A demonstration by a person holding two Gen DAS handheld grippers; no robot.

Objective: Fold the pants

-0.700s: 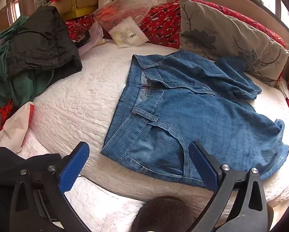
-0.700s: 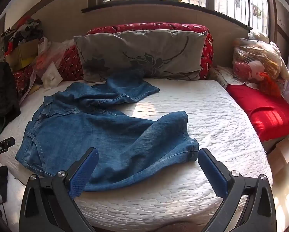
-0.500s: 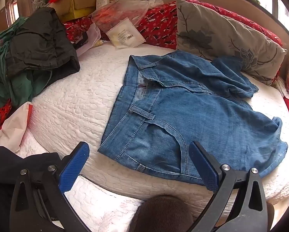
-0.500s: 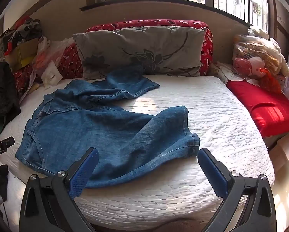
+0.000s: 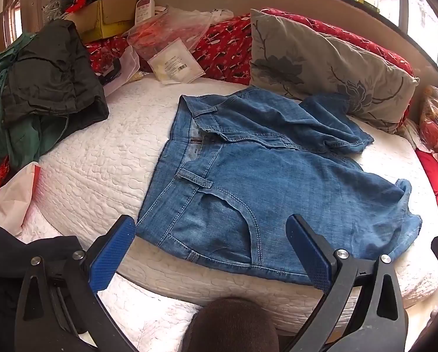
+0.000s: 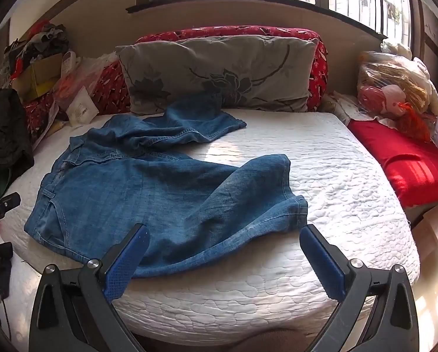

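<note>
Blue denim pants (image 6: 148, 187), unfolded, on white quilted mattress (image 6: 321, 158).
Left gripper (image 5: 211, 246) and right gripper (image 6: 223, 252): both spread wide, empty, hovering over the near edge of the pants.

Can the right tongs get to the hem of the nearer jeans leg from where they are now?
Probably yes. The right tongs stand open, holding nothing, just short of the jeans, and the nearer leg's hem lies flat on the white mattress ahead of them with nothing on top or between.
</note>
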